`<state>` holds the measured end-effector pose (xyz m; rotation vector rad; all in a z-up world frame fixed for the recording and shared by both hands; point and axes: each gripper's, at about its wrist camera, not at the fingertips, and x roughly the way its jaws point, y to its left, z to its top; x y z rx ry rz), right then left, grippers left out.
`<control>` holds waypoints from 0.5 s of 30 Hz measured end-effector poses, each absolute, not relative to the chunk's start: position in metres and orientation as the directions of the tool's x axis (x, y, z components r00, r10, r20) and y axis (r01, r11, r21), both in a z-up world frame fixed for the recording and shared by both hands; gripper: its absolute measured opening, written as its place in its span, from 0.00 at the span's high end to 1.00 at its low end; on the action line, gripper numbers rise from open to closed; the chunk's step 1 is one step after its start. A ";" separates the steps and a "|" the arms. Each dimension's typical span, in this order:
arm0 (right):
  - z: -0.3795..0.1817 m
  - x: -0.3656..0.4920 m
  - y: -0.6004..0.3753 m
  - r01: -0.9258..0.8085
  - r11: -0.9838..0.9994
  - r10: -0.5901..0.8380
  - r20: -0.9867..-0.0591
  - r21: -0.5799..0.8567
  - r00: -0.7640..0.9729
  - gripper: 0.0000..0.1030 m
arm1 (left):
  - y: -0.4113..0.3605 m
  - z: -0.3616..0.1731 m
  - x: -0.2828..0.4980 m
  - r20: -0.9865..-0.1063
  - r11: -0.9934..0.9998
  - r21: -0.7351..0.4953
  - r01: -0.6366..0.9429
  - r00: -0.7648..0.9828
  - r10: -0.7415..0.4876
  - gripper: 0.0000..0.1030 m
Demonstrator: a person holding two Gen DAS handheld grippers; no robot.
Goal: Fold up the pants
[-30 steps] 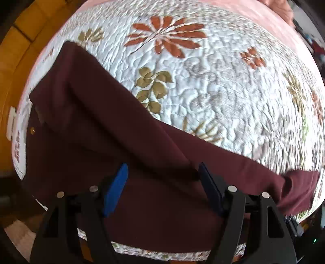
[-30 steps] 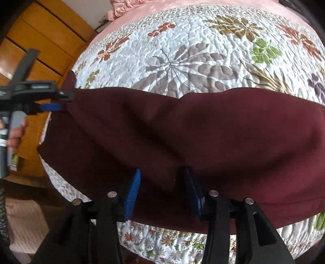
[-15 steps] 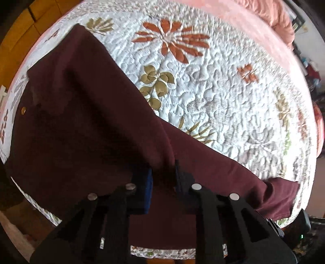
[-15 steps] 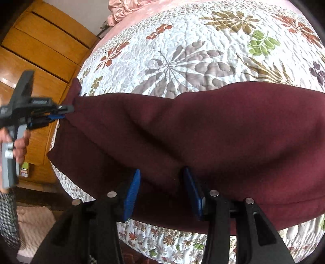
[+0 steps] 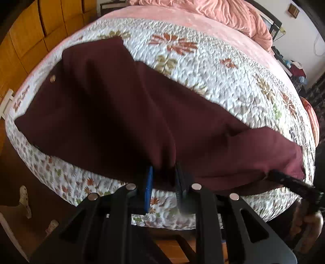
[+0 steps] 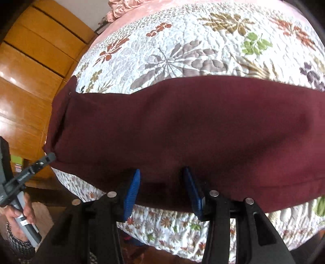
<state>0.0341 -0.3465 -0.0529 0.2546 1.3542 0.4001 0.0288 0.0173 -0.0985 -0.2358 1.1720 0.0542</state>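
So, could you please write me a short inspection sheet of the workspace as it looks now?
Surface: white floral quilted bedspread over a pink sheet.
Job's things: dark maroon fabric pants lie across the bed's near edge, brass button at the waist end.
Clutter: nothing seen on the quilt; crumpled pink blanket at the far end.
Grippers: left gripper shut on the pants' edge; right gripper open, straddling the edge.
Cables: nothing seen.
Surroundings: orange wooden cabinets, wooden floor.
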 end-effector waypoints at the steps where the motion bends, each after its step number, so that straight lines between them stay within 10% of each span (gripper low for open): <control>1: -0.048 0.031 -0.346 -0.144 0.909 0.413 -0.893 0.391 0.179 0.46 | 0.020 -0.104 0.029 -0.917 0.974 -0.160 -0.162 0.389 -0.086 0.82; 3: -0.040 0.024 -0.343 -0.177 0.907 0.412 -0.891 0.382 0.190 0.31 | 0.021 -0.116 0.032 -0.916 0.976 -0.159 -0.150 0.391 -0.090 0.82; 15: -0.060 0.004 -0.345 0.009 0.745 0.660 -0.740 0.667 0.128 0.31 | 0.030 -0.119 0.036 -0.905 0.953 -0.249 -0.175 0.393 -0.165 0.82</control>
